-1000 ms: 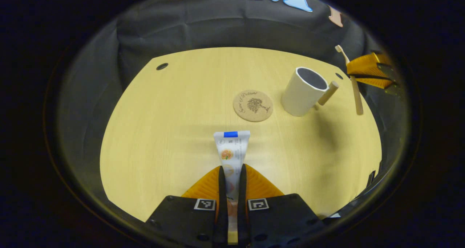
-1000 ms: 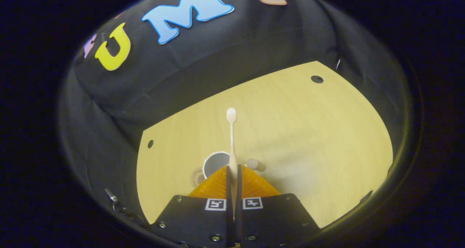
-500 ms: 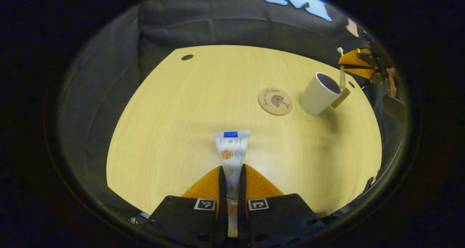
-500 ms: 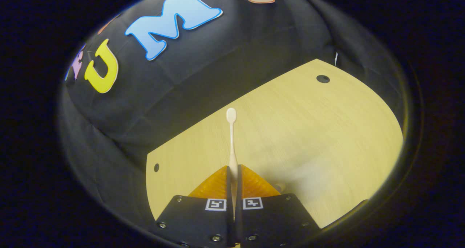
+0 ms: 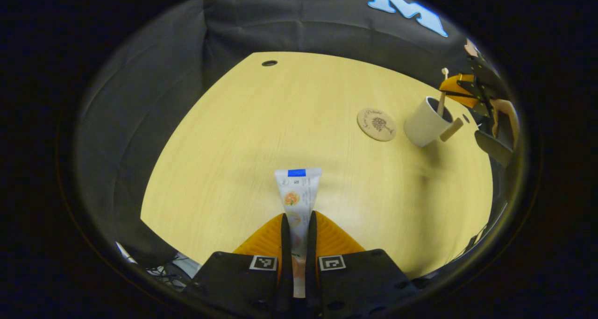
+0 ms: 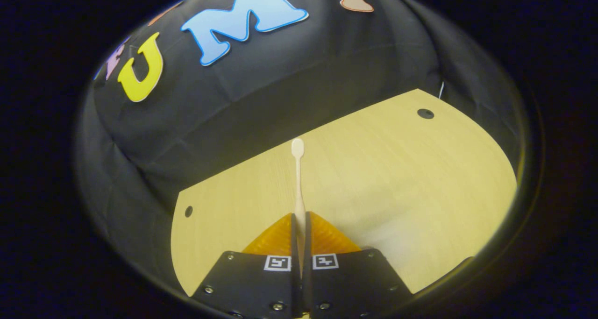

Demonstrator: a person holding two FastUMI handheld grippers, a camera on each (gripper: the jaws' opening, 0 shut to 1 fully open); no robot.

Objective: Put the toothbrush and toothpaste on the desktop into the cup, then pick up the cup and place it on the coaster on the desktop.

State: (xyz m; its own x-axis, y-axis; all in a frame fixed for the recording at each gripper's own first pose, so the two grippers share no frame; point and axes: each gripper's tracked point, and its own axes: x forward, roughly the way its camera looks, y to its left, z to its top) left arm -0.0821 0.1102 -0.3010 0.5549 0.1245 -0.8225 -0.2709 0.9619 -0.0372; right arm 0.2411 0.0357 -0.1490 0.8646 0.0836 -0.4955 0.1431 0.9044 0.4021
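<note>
Right gripper [image 5: 460, 89], clamping the toothbrush [image 6: 297, 179], has apparently lowered it into the cup [image 5: 424, 122]; left gripper [image 5: 298, 221] still grips toothpaste [image 5: 296, 193].

Black hand-held gripper [image 5: 297, 218] body, square coded markers, silver screws

Toothpaste [image 5: 297, 195]: white tube, blue band, orange fruit print; cup [image 5: 424, 121]: white, light wooden handle; coaster [image 5: 376, 124]: tan cork, dark tree motif; toothbrush [image 6: 298, 179]: cream; desktop [image 5: 261, 137]: pale yellow woodgrain.
</note>
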